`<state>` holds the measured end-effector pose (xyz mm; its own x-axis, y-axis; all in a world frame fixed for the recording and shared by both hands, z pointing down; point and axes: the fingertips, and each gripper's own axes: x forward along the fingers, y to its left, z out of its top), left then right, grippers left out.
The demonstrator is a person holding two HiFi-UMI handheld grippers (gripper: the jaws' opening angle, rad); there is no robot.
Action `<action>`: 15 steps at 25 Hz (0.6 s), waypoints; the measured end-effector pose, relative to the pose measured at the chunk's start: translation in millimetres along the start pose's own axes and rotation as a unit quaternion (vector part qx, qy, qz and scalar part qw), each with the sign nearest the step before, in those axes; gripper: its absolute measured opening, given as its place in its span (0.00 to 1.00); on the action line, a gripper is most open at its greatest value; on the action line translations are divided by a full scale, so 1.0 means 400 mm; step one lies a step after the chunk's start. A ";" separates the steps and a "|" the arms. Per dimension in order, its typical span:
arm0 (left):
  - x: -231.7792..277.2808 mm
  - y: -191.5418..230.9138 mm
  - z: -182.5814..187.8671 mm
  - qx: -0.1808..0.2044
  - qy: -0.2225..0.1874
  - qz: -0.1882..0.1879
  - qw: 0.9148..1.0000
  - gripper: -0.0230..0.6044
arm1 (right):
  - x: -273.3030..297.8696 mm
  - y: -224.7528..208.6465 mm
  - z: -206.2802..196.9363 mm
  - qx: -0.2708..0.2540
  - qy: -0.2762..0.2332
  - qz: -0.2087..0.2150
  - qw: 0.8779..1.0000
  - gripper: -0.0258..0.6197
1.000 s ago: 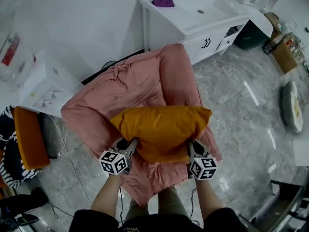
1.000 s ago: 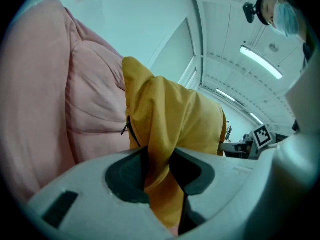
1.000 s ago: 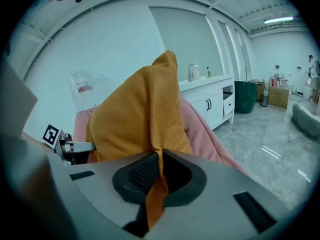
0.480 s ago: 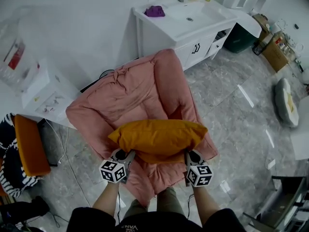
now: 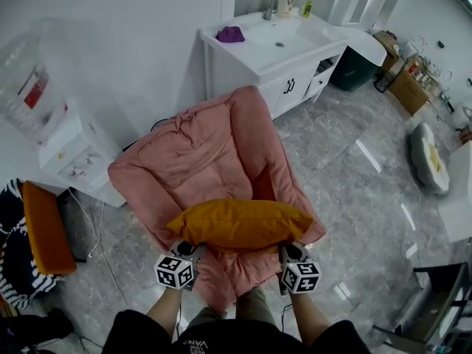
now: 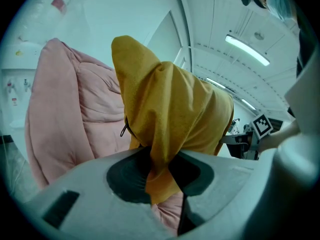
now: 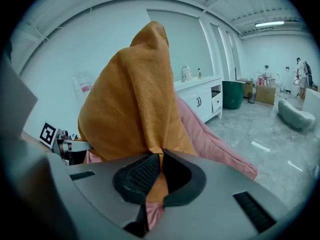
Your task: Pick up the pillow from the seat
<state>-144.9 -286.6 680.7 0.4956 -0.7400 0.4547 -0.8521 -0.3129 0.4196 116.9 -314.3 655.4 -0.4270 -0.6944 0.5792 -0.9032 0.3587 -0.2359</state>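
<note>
The orange pillow (image 5: 240,223) hangs crosswise over the front edge of the pink padded chair (image 5: 206,150), lifted off its seat. My left gripper (image 5: 193,254) is shut on the pillow's left end; in the left gripper view a fold of orange cloth (image 6: 170,104) is pinched between the pads of that gripper (image 6: 157,166). My right gripper (image 5: 287,253) is shut on the pillow's right end. The right gripper view shows the fabric (image 7: 130,99) clamped in that gripper (image 7: 159,169). The pillow hides the fingertips in the head view.
A white sink cabinet (image 5: 273,46) with a purple cloth (image 5: 231,33) stands behind the chair. A water dispenser (image 5: 66,150) and an orange seat (image 5: 44,227) are at the left. A green bin (image 5: 354,68) and a grey floor cushion (image 5: 428,157) lie to the right on the marble floor.
Both grippers have drawn the pillow back toward me, from over the seat to the chair's front edge, and a little upward. The grips have stayed the same.
</note>
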 end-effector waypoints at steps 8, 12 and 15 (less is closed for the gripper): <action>-0.038 -0.046 0.038 0.029 -0.004 -0.013 0.999 0.19 | -0.073 0.017 0.018 0.005 -0.027 -0.021 0.999 0.06; -0.058 -0.067 0.067 0.042 -0.014 -0.019 0.999 0.18 | -0.107 0.027 0.038 0.017 -0.050 -0.029 0.998 0.06; -0.077 -0.085 0.099 0.048 -0.030 -0.028 0.998 0.18 | -0.137 0.037 0.065 0.020 -0.071 -0.033 0.997 0.05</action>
<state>-137.6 -276.6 621.4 0.5351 -0.7526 0.3838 -0.8366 -0.4091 0.3643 125.6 -287.0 599.8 -0.3665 -0.7980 0.4784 -0.9291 0.2863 -0.2343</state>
